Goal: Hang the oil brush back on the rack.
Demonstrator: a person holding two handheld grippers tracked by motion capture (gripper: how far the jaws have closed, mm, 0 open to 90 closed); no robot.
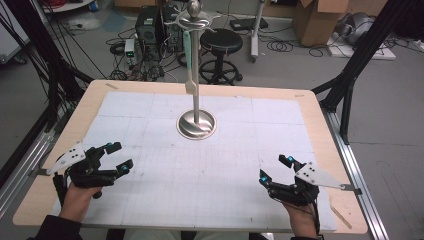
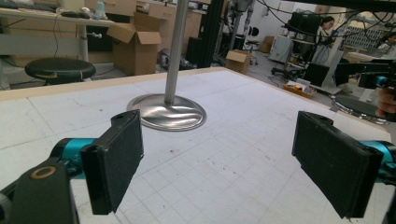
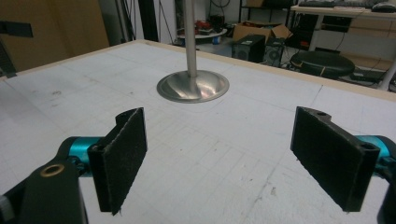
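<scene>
We see a wooden table (image 1: 320,107) covered by a white gridded mat (image 1: 200,175), and on the far middle of that mat a metal stand (image 1: 196,124) with a round dished base and a straight upright pole. At the top of the pole sits a ball with curved hooks, and a pale green strip (image 1: 189,60) hangs from there down alongside the pole, ending in a small tag. Behind the table the floor holds a black round stool (image 1: 220,42), computer cases and tangled cables (image 1: 145,30), and cardboard boxes (image 1: 320,20). Black frame legs stand at both sides.

Between each gripper and the stand we find only bare mat; nothing lies in the way.

The left gripper (image 1: 118,156) is held in a hand (image 1: 80,197) near the left front corner, pointing inward across the mat. In the left gripper view its two padded fingers (image 2: 114,163) stand wide apart with nothing between them, the stand's base showing beyond the gap.

The right gripper (image 1: 276,167) sits near the right front corner in the other hand (image 1: 300,215). In the right gripper view its fingers (image 3: 122,154) are likewise spread wide and empty, above the mat, touching nothing we can see
</scene>
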